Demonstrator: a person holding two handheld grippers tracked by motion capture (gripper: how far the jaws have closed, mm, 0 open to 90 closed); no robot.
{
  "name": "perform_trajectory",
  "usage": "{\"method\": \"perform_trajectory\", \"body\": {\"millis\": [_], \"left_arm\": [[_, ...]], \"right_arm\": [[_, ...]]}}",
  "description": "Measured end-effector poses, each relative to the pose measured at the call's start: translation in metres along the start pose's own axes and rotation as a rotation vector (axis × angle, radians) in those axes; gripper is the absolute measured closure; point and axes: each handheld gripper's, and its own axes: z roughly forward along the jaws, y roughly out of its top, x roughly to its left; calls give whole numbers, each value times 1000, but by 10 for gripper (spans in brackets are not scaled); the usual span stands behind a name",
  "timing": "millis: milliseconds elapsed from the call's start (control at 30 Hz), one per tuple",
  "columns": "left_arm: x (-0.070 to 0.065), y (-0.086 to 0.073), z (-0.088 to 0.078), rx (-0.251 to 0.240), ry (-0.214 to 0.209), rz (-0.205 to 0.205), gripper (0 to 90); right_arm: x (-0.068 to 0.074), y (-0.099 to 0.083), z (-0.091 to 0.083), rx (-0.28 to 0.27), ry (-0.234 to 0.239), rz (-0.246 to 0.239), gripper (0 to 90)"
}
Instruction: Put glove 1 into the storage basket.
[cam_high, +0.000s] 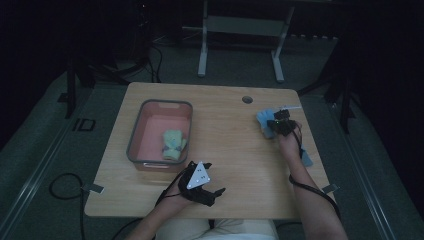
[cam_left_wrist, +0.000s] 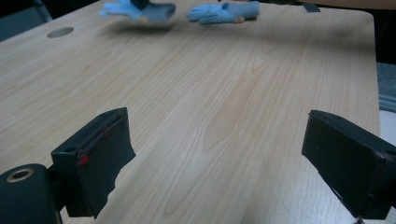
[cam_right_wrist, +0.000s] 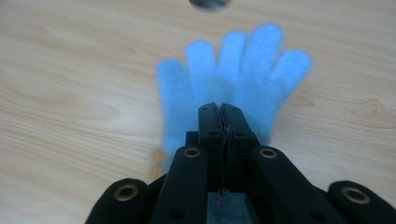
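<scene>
My right gripper (cam_high: 282, 120) is at the table's far right, shut on a light blue glove (cam_high: 265, 122). In the right gripper view the jaws (cam_right_wrist: 220, 109) pinch the glove (cam_right_wrist: 233, 79) near its cuff, and its fingers spread away over the wood. The left gripper view shows that glove (cam_left_wrist: 137, 10) slightly off the table, with a shadow beneath it. A second blue glove (cam_high: 305, 159) lies flat beside the right forearm. My left gripper (cam_high: 215, 179) rests near the front edge, open; its fingers (cam_left_wrist: 100, 163) stand wide apart over bare wood.
A pink bin with a grey rim (cam_high: 134, 131) sits on the left of the table (cam_high: 225, 140) and holds a yellow-green glove (cam_high: 173, 144). A round cable hole (cam_high: 247, 99) is near the back edge. Table legs and cables lie on the floor beyond.
</scene>
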Motion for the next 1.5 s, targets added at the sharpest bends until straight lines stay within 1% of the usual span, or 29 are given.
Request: {"method": "perform_trajectory", "body": {"millis": [33,67,100,167,233,267,300,333,367,433,467,500,533,600,700,733,867,900,933,1000,1067,1133,1200,1333,1367,1400,1433,1467,1500], "left_arm": [[-1,0,2,-2,-7,1,81],[-1,0,2,-2,-7,1,82],[-2,0,4,0,0,8,81],[-2,0,5,-8,-2,4,81],[-1,0,6,-19,4,-1,82],[-1,0,6,-19,4,-1,82],[-1,-1,6,-33,14,-10,82],[0,-2,7,-34,18,-14,82],[0,-2,7,-39,23,-16,82],[1,-3,6,-43,26,-14,82],[1,-3,6,-43,26,-14,82],[1,-4,6,-46,24,-17,82],[3,-6,6,-58,18,-33,80],[5,-8,5,-71,16,-55,75],[6,-9,4,-91,39,-47,66],[5,-9,4,-94,54,-45,54],[5,-8,3,-109,72,-46,25],[5,-7,3,-114,76,-50,25],[5,-7,4,-109,87,-54,25],[4,-8,6,-104,89,-49,25],[3,-8,7,-102,87,-50,25],[2,-9,9,-89,82,-44,25],[1,-9,11,-73,76,-39,25],[-2,-10,12,-77,59,-29,25],[-2,-11,12,-79,57,-30,25],[-2,-11,12,-79,57,-30,25],[-2,-11,12,-80,55,-33,25],[-2,-12,12,-82,54,-38,25],[-1,-12,12,-81,56,-39,25]], "right_arm": [[13,2,-13,-29,-14,-4,882],[13,2,-13,-29,-14,-4,882],[26,4,-27,-54,-30,1,882],[39,6,-42,-84,-39,7,882],[51,9,-56,-103,-43,16,882],[51,9,-56,-103,-43,16,882],[62,12,-71,-127,-42,40,881],[66,12,-78,-144,-29,61,882],[72,13,-84,-156,-28,61,882],[84,12,-94,-170,-22,54,882],[84,12,-94,-170,-22,54,882],[90,11,-98,-175,-23,46,882],[99,9,-104,-182,-20,35,881],[106,5,-109,-186,-7,37,882],[116,-3,-114,-187,2,33,881],[119,-6,-114,-183,-2,31,882],[123,-16,-112,-172,-6,47,881],[123,-20,-111,-169,-5,61,882],[125,-28,-108,-163,-4,96,882],[130,-33,-104,-157,-18,86,882],[133,-36,-101,-150,-23,86,881],[137,-40,-95,-140,-46,79,882],[141,-43,-88,-122,-58,92,882],[147,-49,-75,-101,-73,71,882],[146,-58,-63,-77,-77,89,882],[146,-58,-63,-77,-77,89,882],[145,-63,-55,-59,-76,115,881],[145,-63,-55,-59,-76,115,881],[146,-67,-47,-41,-72,135,881]]}}
